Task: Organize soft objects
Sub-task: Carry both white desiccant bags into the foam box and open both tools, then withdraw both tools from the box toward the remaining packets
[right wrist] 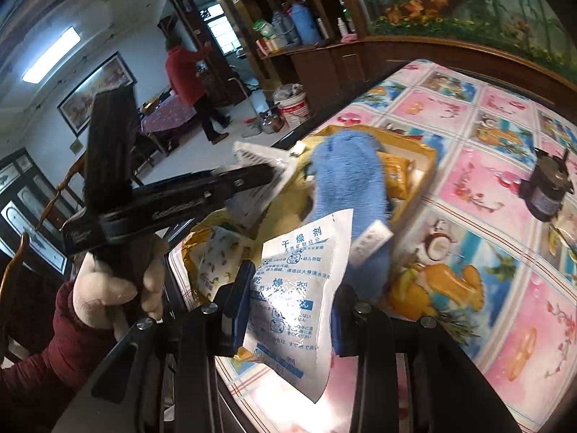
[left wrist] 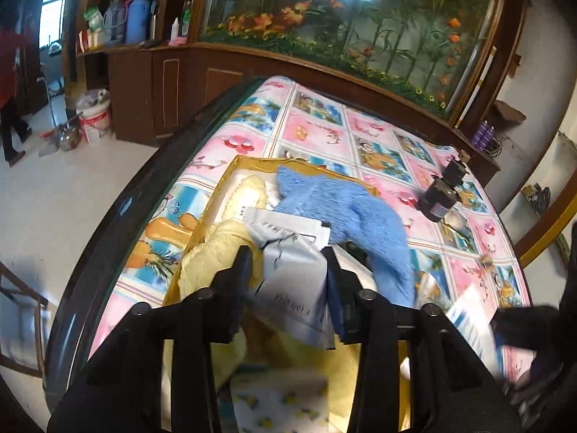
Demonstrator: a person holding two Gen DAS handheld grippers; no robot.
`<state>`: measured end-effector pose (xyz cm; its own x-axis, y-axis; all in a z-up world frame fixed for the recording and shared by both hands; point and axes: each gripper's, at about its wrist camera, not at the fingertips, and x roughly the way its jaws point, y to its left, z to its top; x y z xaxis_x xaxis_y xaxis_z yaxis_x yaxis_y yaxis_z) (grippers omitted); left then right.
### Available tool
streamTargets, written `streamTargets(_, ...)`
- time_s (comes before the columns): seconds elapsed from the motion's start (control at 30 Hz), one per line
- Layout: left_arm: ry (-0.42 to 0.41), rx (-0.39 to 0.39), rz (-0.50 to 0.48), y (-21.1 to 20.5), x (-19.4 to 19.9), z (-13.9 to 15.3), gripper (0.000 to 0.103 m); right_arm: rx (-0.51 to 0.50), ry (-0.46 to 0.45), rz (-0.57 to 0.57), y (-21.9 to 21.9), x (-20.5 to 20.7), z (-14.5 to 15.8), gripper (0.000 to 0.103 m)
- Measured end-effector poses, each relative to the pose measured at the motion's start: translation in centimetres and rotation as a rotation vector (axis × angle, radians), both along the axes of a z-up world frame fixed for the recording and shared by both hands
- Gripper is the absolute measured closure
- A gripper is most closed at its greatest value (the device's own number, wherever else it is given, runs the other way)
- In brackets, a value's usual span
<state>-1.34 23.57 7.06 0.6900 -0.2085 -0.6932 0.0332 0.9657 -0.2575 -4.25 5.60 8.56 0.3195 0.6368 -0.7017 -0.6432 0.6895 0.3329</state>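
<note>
An open yellow cardboard box (left wrist: 252, 163) (right wrist: 427, 157) stands on the table. It holds a fuzzy blue cloth (left wrist: 346, 209) (right wrist: 346, 173), a pale yellow knit cloth (left wrist: 216, 249), a lemon-print cloth (right wrist: 220, 256) and packets. My left gripper (left wrist: 286, 270) hovers over the box with a crumpled white packet (left wrist: 295, 285) filling the gap between its fingers. From the right wrist view the left gripper (right wrist: 268, 176) is side-on, and its packet (right wrist: 256, 157) sticks out past the tips. My right gripper (right wrist: 292, 296) is shut on a white desiccant packet (right wrist: 299, 288) with blue print, at the box's near side.
The table (left wrist: 324, 126) has a pink and blue fruit-print cover and a dark rim (left wrist: 144, 180). A dark bottle (left wrist: 440, 195) (right wrist: 548, 187) lies on it to the right. Behind are an aquarium cabinet (left wrist: 360, 11), a white bucket (left wrist: 93, 119) and a person in red (right wrist: 184, 75).
</note>
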Motion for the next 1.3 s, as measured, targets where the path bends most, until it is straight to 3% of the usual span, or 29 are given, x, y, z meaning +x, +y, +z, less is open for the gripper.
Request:
streamTargets(0.07, 0.025, -0.024, 0.006, 0.6, 0.6, -0.2, 0.060, -0.024, 0.010, 0.041, 1.7, 0.2, -0.9, 0.069)
streamTargets(0.17, 0.009, -0.046, 0.005, 0.6, 0.3, 0.3, 0.047, -0.050, 0.037, 0.069, 3.5, 1.0, -2.5, 0.069)
streamTargets(0.43, -0.076, 0.055, 0.129, -0.2, -2.1, 2.6, 0.045, -0.119, 0.016, 0.048, 4.7, 2.0, -4.1, 0.065)
streamTargets(0.53, -0.101, 0.143, 0.211, -0.9, -3.3, 3.5, 0.036, -0.083, 0.011, 0.028, 3.8, 1.6, -3.4, 0.065)
streamTargets(0.6, -0.138, 0.184, 0.246, -1.3, -4.3, 4.0, 0.035, -0.045, -0.011, 0.019, 3.1, 1.0, -2.4, 0.064)
streamTargets(0.73, -0.175, 0.223, 0.267, -2.0, -5.9, 4.6, 0.035, 0.033, -0.058, -0.001, 1.6, 0.0, -0.5, 0.047)
streamTargets(0.8, -0.180, 0.247, 0.277, -2.4, -6.4, 4.9, 0.035, 0.062, -0.075, -0.017, 0.8, -0.5, 0.2, 0.044)
streamTargets(1.3, -0.216, 0.323, 0.276, -5.8, -9.9, 6.2, 0.035, 0.107, -0.081, -0.154, -5.3, -1.3, 0.9, 0.044)
